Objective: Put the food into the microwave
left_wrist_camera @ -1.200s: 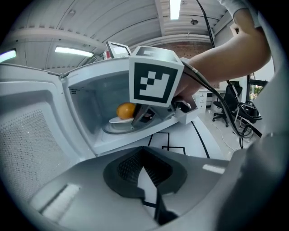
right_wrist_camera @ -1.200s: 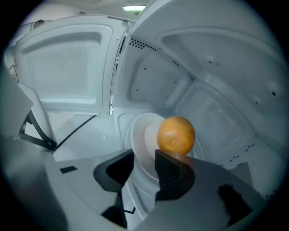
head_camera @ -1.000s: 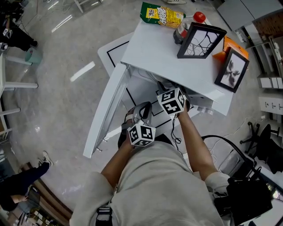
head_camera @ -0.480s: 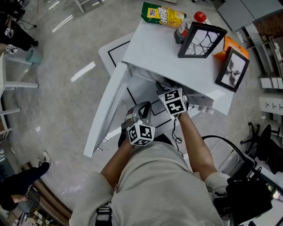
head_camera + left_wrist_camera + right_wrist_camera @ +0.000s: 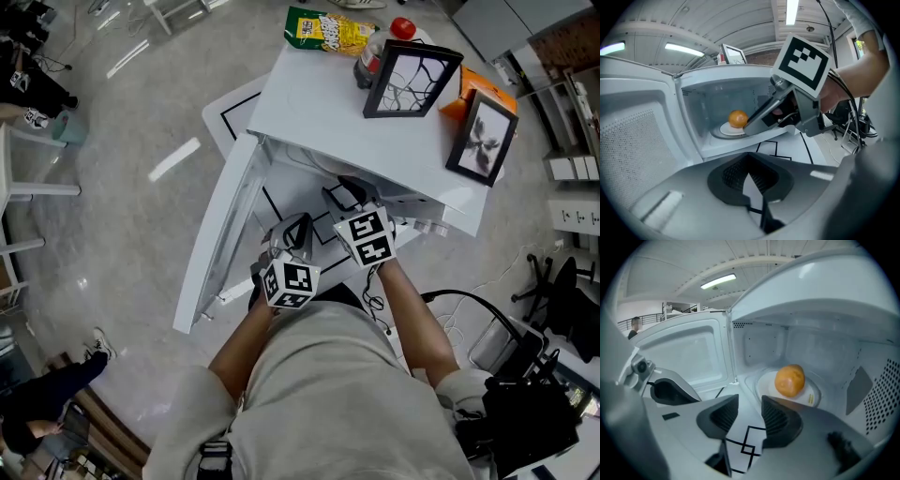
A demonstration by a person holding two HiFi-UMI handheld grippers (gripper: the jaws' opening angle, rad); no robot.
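An orange [image 5: 790, 379] lies on a white plate [image 5: 811, 394] on the turntable inside the open white microwave [image 5: 375, 141]. Its door [image 5: 220, 239] swings out to the left. My right gripper [image 5: 750, 416] sits just outside the cavity mouth, open a little, with nothing between its pads; the orange is ahead and to its right. In the left gripper view the orange [image 5: 738, 118] shows behind the right gripper [image 5: 752, 126]. My left gripper [image 5: 751, 177] hangs lower, in front of the door opening, shut and empty. The head view shows the left gripper [image 5: 298, 230] and right gripper [image 5: 352, 192] below the microwave's top.
On the microwave's top stand a yellow snack bag [image 5: 323, 30], a red-capped bottle [image 5: 375, 56], two picture frames [image 5: 411, 80] [image 5: 480, 139] and an orange box [image 5: 469, 89]. Black tape squares mark the white floor board [image 5: 234, 117]. Cables and a chair [image 5: 553, 291] are at the right.
My right gripper has drawn back a little from the microwave cavity toward the person. The left gripper has hardly moved. The orange and plate stay inside.
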